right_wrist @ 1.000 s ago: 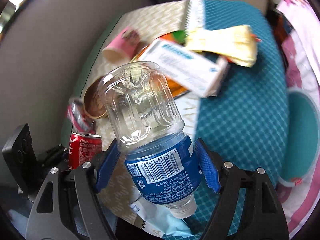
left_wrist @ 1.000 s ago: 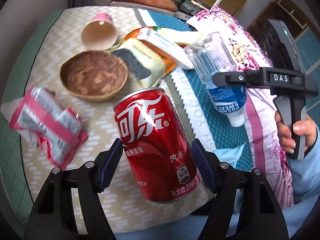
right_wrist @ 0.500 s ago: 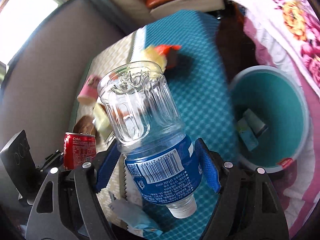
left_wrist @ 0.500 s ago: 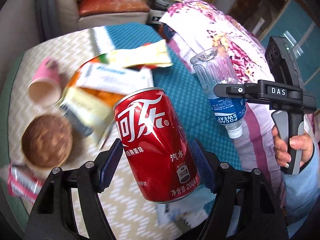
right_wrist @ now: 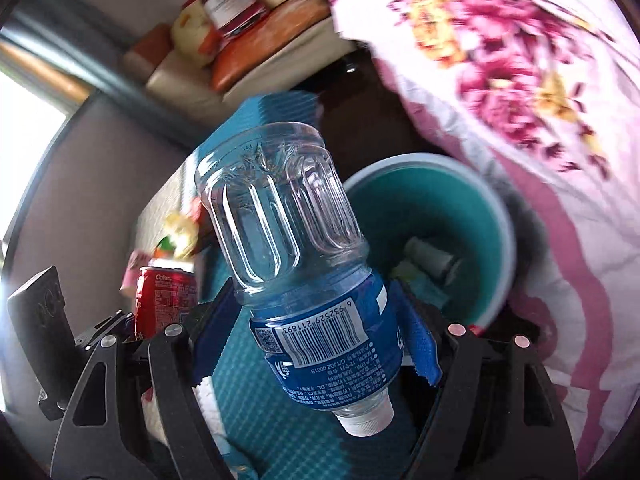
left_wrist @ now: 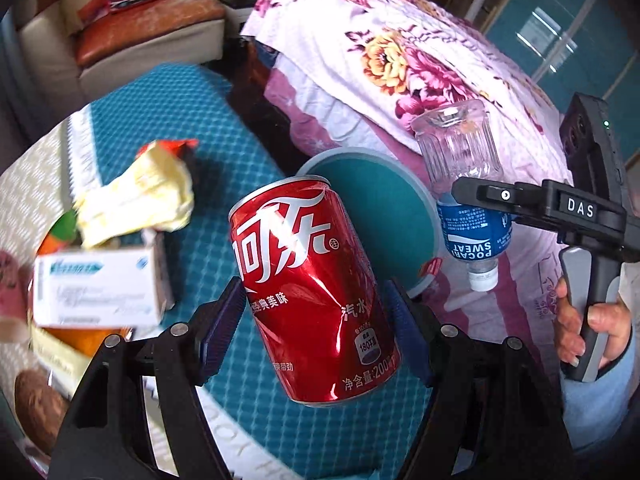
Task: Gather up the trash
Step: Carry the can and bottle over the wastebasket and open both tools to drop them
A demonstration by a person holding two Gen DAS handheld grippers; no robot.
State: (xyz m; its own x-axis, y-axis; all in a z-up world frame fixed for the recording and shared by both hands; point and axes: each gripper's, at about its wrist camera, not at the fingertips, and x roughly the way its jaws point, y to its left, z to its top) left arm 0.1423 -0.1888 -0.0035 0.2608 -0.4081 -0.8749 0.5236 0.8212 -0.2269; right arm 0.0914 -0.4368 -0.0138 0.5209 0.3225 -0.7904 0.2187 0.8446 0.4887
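Observation:
My left gripper [left_wrist: 316, 330] is shut on a red Coca-Cola can [left_wrist: 312, 288], held in the air above the teal cloth. My right gripper [right_wrist: 320, 344] is shut on an empty clear plastic bottle [right_wrist: 296, 264] with a blue label, cap toward me. A teal trash bin [right_wrist: 472, 216] stands just beyond the bottle, with some trash inside. In the left wrist view the bin [left_wrist: 384, 200] lies behind the can, and the right gripper [left_wrist: 480, 196] holds the bottle [left_wrist: 460, 160] at its right rim. The can also shows in the right wrist view [right_wrist: 164, 296].
On the table at left lie a white carton [left_wrist: 96, 292], a yellow wrapper [left_wrist: 136, 200], a pink cup [left_wrist: 12, 292] and a brown bowl [left_wrist: 36, 408]. A floral quilt [left_wrist: 400, 64] lies right of the bin. A sofa [left_wrist: 132, 28] stands at the back.
Both grippers have swung right from over the table toward the bin, each still holding its item. The bin is now right in front of both.

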